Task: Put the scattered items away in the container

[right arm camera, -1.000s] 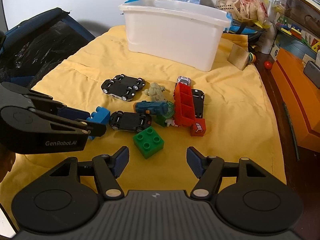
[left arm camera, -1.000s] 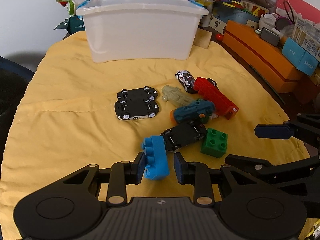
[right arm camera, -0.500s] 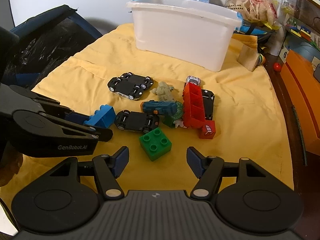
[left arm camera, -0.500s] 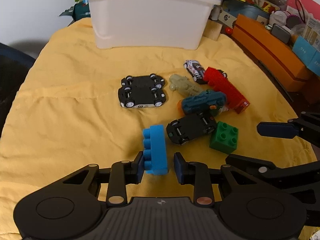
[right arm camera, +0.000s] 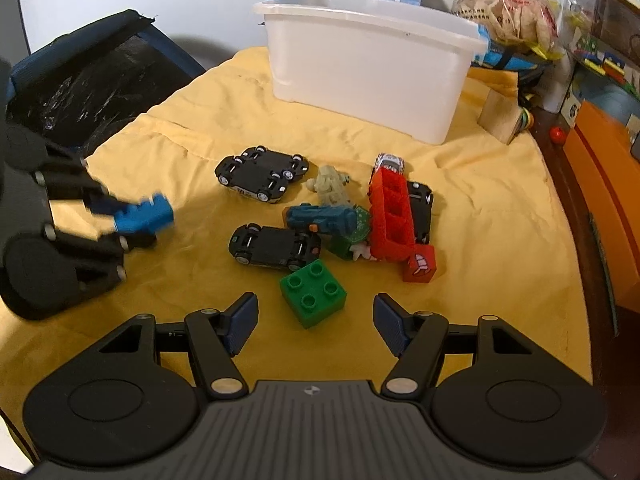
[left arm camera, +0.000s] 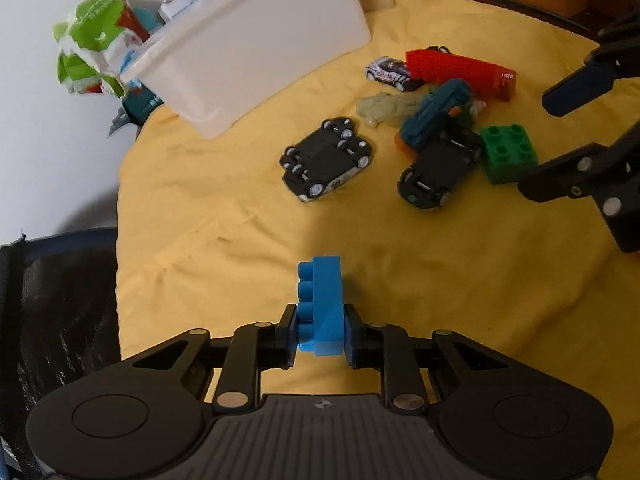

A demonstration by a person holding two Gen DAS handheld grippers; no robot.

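- The left gripper [left arm camera: 320, 330] is pinching a blue brick [left arm camera: 323, 305] between its pads, holding it above the yellow cloth [left arm camera: 224, 216].
- The right gripper [right arm camera: 314, 322] is hovering with its jaws spread wide, just before a green brick [right arm camera: 313, 293].
- Upturned black cars [right arm camera: 262, 174], a red truck [right arm camera: 394, 216] and other toys are lying clustered mid-cloth.
- The white bin [right arm camera: 372, 76] is sitting at the cloth's far edge.

Both units matte black plastic. Left gripper [left arm camera: 320, 332]: ribbed grey centre deck w/ small round emblem, two round recessed discs either side, triangular cut-outs in linkage arms, silver pivot screws, dark blue finger pads [left arm camera: 352, 336]. Right gripper [right arm camera: 314, 322]: same build, ribbed dark blue pads [right arm camera: 242, 322], silver screws at arm pivots, round emblem on deck.
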